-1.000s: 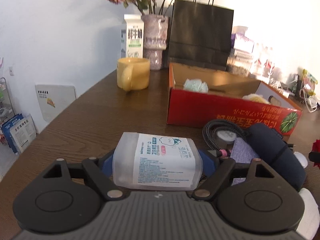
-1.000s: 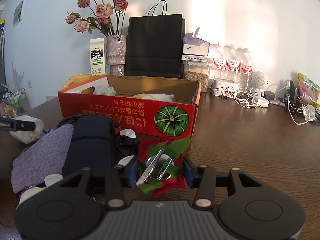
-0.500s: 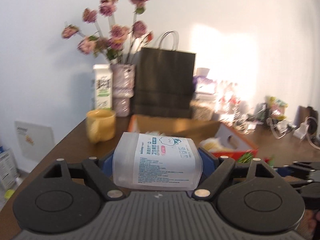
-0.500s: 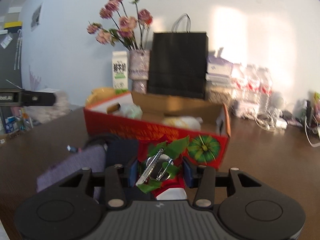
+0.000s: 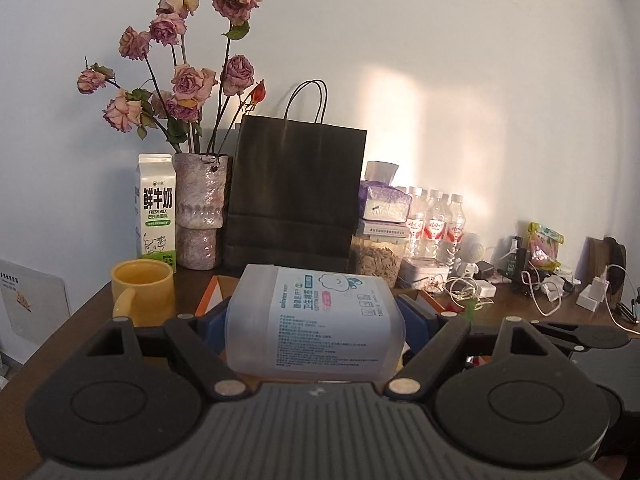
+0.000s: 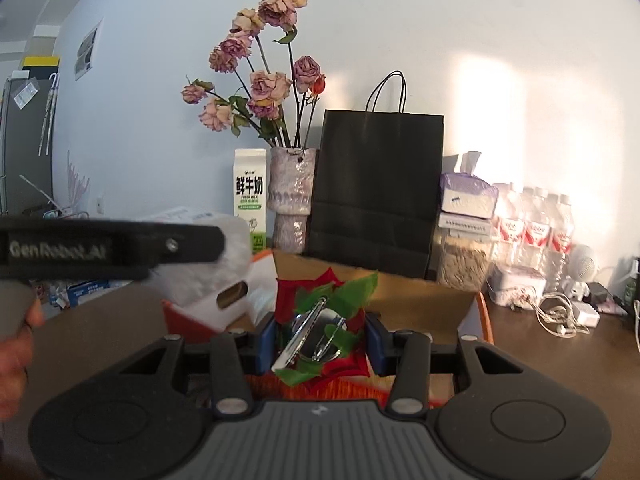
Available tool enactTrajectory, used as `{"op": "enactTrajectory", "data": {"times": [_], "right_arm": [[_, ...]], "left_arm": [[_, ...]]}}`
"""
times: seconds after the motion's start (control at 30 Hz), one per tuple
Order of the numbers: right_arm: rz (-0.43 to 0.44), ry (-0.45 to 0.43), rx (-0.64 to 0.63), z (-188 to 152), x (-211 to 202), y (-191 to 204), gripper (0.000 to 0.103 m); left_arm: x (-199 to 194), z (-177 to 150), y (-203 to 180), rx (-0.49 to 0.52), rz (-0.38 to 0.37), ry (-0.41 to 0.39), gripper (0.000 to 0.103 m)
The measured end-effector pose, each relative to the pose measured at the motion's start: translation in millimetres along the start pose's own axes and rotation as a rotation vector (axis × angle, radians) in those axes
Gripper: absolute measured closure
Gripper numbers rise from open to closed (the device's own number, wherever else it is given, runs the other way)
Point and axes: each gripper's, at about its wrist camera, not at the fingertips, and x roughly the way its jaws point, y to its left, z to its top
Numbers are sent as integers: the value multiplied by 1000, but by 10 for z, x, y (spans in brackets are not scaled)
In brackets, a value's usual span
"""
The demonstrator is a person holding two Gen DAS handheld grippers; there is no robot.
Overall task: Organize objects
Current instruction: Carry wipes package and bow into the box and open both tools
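My left gripper point(image 5: 316, 320) is clamped on a frosted plastic box point(image 5: 314, 322) with a white printed label, lying on its side between the blue pads, which press on its two ends. The box is off the table, and past it I see the orange rim of the cardboard box point(image 5: 210, 294) just beyond my fingers. A yellow mug point(image 5: 142, 294) stands on the dark wooden table point(image 5: 72, 328) to the left, with a milk carton point(image 5: 157, 210) and a vase point(image 5: 200, 210) of dried pink roses point(image 5: 188, 84) behind it. A black paper bag point(image 5: 296, 196) stands against the wall beside the vase. To its right are a tissue pack point(image 5: 386, 202), a jar of seeds point(image 5: 376, 260), some water bottles point(image 5: 436, 220) and a tangle of white cables point(image 5: 552, 296).

My right gripper point(image 6: 320, 338) is closed narrowly on a red flower point(image 6: 320, 332) with green paper leaves and a shiny metal clip at its middle. The pads press on it from both sides. It is held up in front of the open red cardboard box point(image 6: 484, 316), whose brown inner wall shows behind it. From this view my left gripper point(image 6: 196, 240) crosses in from the left, level with the box's near left corner, with the frosted box point(image 6: 224, 264) in its grip and a hand point(image 6: 16, 344) blurred at the edge.
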Motion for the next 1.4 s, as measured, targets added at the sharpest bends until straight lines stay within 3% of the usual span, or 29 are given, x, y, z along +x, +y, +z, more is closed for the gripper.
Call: {"op": "enactTrajectory", "data": {"times": [0.3, 0.67, 0.7, 0.73, 0.77, 0.8, 0.93, 1.4], "right_arm": [[-29, 42, 24, 274, 833, -193, 59], [-40, 134, 60, 142, 1374, -386, 58], [-46, 145, 58, 126, 1390, -391, 51], [-49, 158, 60, 111, 1412, -405, 30], [-55, 164, 67, 98, 1422, -419, 16], [-69, 161, 74, 88, 1421, -430, 0], [-110, 156, 78, 88, 1400, -457, 0], [-96, 152, 66, 122, 1331, -425, 0]], "left_arm": [[720, 138, 176, -21, 55, 16, 20], [1196, 33, 304, 5, 58, 89, 19], [1211, 27, 318, -1, 58, 97, 17], [1220, 26, 335, -7, 61, 99, 6], [1222, 28, 344, -10, 73, 97, 0], [1212, 31, 351, -10, 91, 88, 0], [1211, 46, 348, -6, 98, 94, 0], [1143, 75, 326, 0, 91, 91, 0]]}}
